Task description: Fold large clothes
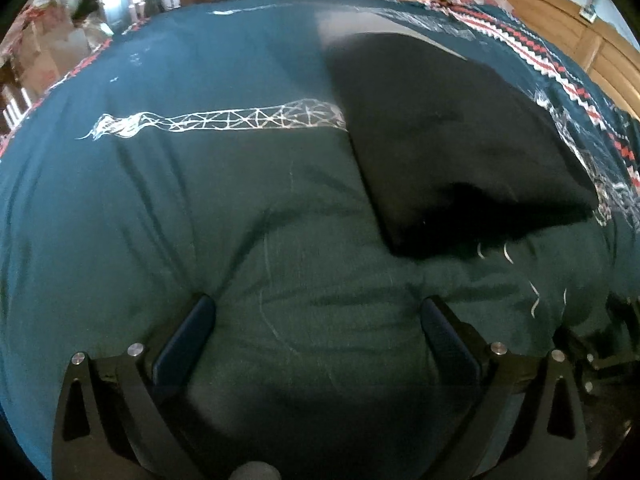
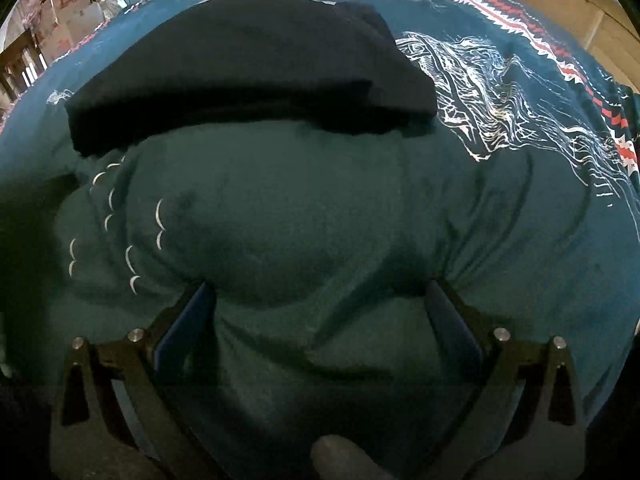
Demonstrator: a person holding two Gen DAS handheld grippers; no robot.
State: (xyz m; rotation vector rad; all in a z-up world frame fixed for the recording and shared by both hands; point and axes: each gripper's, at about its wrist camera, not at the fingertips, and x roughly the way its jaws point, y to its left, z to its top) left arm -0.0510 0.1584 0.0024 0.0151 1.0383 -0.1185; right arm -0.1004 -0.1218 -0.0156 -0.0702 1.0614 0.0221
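Note:
A black garment [image 1: 452, 152] lies folded into a flat block on a teal bedspread [image 1: 200, 200]. In the right wrist view the same black garment [image 2: 240, 68] sits straight ahead, its near edge thick and layered. My left gripper [image 1: 317, 302] is open, its fingertips pressed into the teal fabric, short of and to the left of the garment's near corner. My right gripper [image 2: 320, 286] is open too, and the teal bedspread [image 2: 500, 240] bulges up between its fingers, a little in front of the garment. Neither gripper touches the black garment.
The bedspread carries white line prints [image 2: 480, 92] and a red and white zigzag border [image 1: 560, 68]. A wooden headboard [image 1: 580, 36] stands at the far right. Cluttered boxes and bags [image 2: 68, 12] sit beyond the bed's far left edge.

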